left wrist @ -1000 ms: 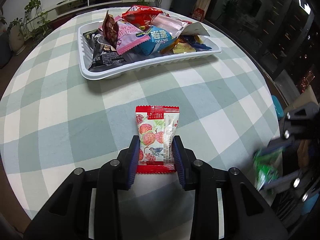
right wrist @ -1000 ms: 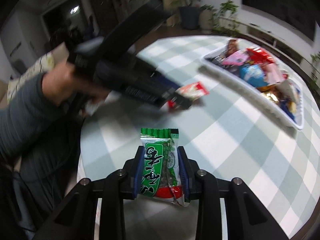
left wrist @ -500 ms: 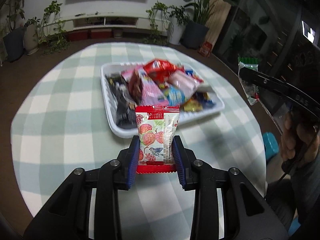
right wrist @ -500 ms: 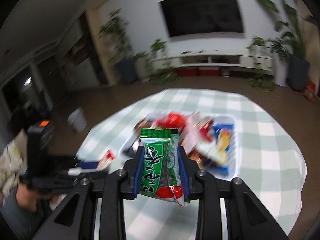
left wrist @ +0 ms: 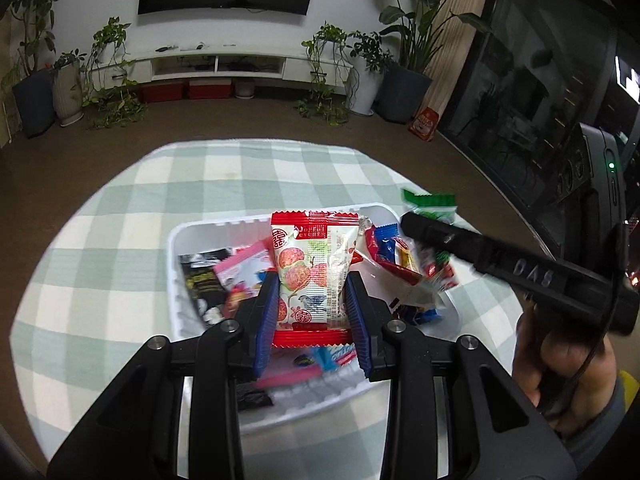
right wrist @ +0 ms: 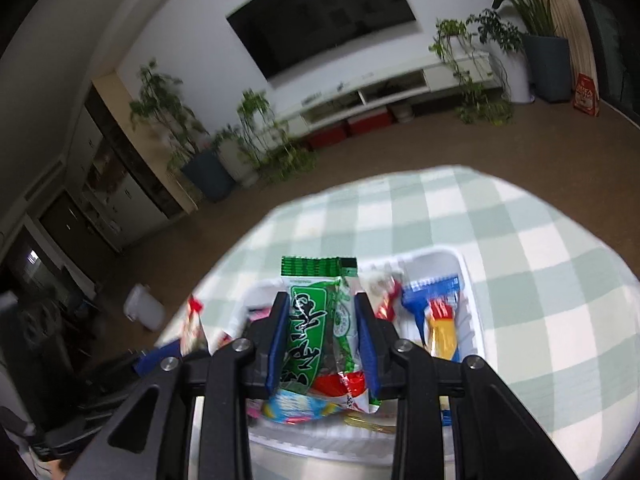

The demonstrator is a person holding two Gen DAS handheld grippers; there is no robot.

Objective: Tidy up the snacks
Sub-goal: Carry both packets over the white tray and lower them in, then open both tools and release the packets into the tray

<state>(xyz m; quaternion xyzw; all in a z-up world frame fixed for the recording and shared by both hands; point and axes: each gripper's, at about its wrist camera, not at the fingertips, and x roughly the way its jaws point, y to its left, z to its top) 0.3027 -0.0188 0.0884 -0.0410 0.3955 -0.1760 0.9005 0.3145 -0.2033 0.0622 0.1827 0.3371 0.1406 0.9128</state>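
My left gripper (left wrist: pixel 312 312) is shut on a red and white fruit-print snack packet (left wrist: pixel 314 268) and holds it above the white tray (left wrist: pixel 176 240) full of snacks. My right gripper (right wrist: pixel 320 340) is shut on a green seaweed snack packet (right wrist: pixel 316 320) and holds it over the same tray (right wrist: pixel 468 280). The right gripper also shows in the left wrist view (left wrist: pixel 432 224), over the tray's right side with the green packet (left wrist: pixel 430 202) at its tip. The left gripper (right wrist: pixel 172 356) shows blurred at the left of the right wrist view.
The tray sits on a round table with a green and white checked cloth (left wrist: pixel 120 240). It holds several packets: black (left wrist: pixel 200 280), pink (left wrist: pixel 244 268), blue and red (left wrist: pixel 388 248). Beyond the table are brown floor, potted plants and a TV cabinet (left wrist: pixel 224 68).
Both grippers have lifted their packets off the table and moved over the tray. The tray now lies directly beneath both packets.
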